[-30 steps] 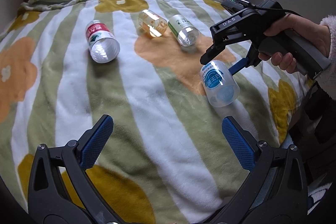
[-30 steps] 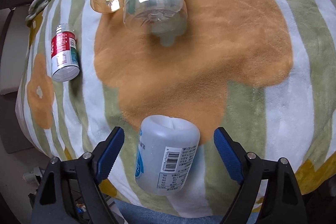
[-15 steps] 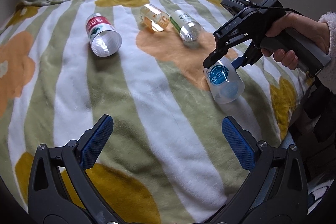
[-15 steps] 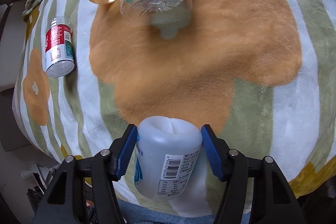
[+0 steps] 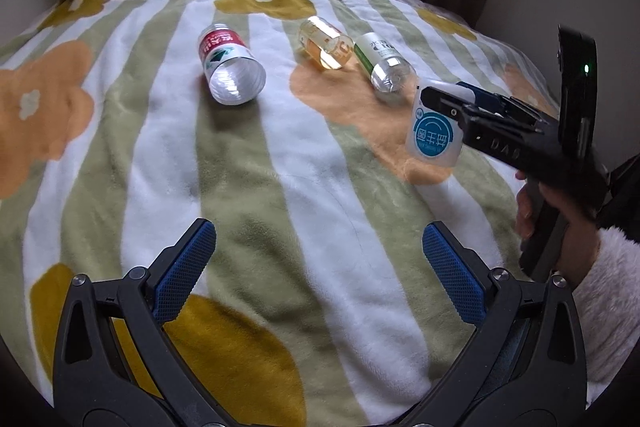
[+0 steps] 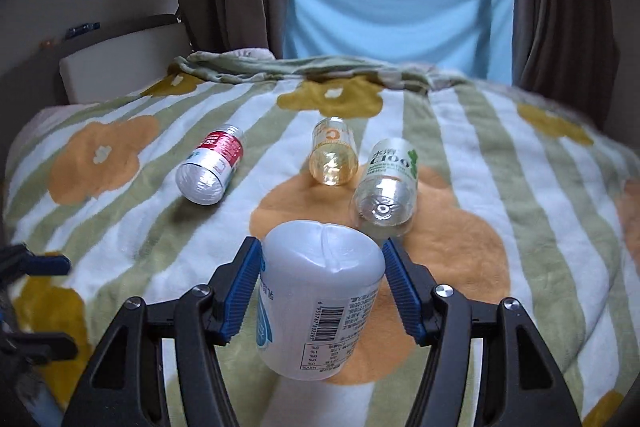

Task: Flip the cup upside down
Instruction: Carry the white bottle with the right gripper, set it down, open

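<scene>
A white plastic cup (image 6: pixel 320 303) with a blue round label and a barcode is clamped between the blue pads of my right gripper (image 6: pixel 322 277), closed base pointing away from the camera. In the left wrist view the same cup (image 5: pixel 434 135) hangs just above the blanket at the right, held bottom-up and slightly tilted by the right gripper (image 5: pixel 448 105). My left gripper (image 5: pixel 320 267) hovers low over the near part of the blanket, open, with nothing between its fingers.
Three more cut bottle cups lie on their sides on the striped flower blanket (image 5: pixel 280 187): a red-labelled one (image 5: pixel 230 65), an amber one (image 5: pixel 326 43) and a green-labelled one (image 5: pixel 384 67). Curtains and a blue cloth (image 6: pixel 396 11) hang behind the bed.
My right gripper closed on the white cup, lifted it off the blanket and swung level, turning the cup from lying on its side to base-up. The left gripper stayed open.
</scene>
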